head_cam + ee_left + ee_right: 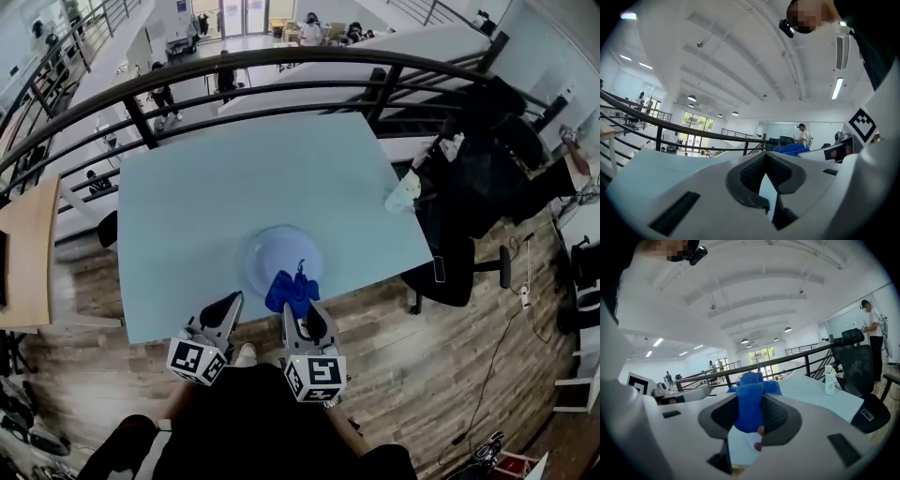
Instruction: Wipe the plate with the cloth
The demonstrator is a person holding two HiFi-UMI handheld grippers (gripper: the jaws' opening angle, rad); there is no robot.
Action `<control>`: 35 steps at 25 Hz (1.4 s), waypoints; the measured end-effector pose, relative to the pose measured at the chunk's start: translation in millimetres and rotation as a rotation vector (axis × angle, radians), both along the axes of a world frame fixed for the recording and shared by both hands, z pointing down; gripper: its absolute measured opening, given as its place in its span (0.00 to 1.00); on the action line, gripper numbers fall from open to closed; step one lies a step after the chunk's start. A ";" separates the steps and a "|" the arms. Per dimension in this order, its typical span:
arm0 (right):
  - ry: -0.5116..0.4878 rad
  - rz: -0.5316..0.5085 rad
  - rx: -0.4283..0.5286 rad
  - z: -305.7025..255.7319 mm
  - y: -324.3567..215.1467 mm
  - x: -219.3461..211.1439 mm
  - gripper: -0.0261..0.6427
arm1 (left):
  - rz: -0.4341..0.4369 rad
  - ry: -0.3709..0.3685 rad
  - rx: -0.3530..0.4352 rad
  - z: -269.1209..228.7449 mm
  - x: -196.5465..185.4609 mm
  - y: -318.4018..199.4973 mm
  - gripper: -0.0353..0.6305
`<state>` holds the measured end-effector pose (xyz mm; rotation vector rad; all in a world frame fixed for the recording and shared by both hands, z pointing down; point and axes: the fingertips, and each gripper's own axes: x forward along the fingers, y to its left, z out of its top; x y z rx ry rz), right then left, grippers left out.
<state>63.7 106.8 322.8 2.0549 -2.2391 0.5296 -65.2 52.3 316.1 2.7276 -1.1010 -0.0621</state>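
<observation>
A pale blue plate (275, 249) lies on the light blue table (225, 178) near its front edge. My right gripper (298, 307) is shut on a bunched blue cloth (292, 289), which rests at the plate's near rim. In the right gripper view the cloth (750, 401) sticks up between the pads of that gripper (749, 416). My left gripper (231, 302) hovers at the table's front edge, just left of the plate; its jaws (765, 180) look shut with nothing in them. The cloth (792, 149) shows off to its right.
A white bottle (405, 192) stands at the table's right edge, also seen as the bottle (829, 379) in the right gripper view. A black office chair (469, 225) sits right of the table. A dark railing (234, 67) curves behind it. A wooden desk (23, 253) is at far left.
</observation>
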 end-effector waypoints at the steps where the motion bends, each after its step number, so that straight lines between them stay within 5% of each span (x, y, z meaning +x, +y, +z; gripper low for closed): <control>1: 0.003 -0.015 -0.005 1.0 -6.5 4.1 0.22 | -0.012 0.002 -0.003 1.5 3.6 -3.8 0.06; 25: -0.018 -0.488 -0.139 46.1 -110.9 24.0 0.22 | -0.426 -0.067 -0.030 14.3 29.1 -41.1 0.06; 35: -0.019 -0.546 -0.240 88.6 -128.9 32.4 0.22 | -0.526 -0.092 -0.041 31.5 31.1 -43.9 0.06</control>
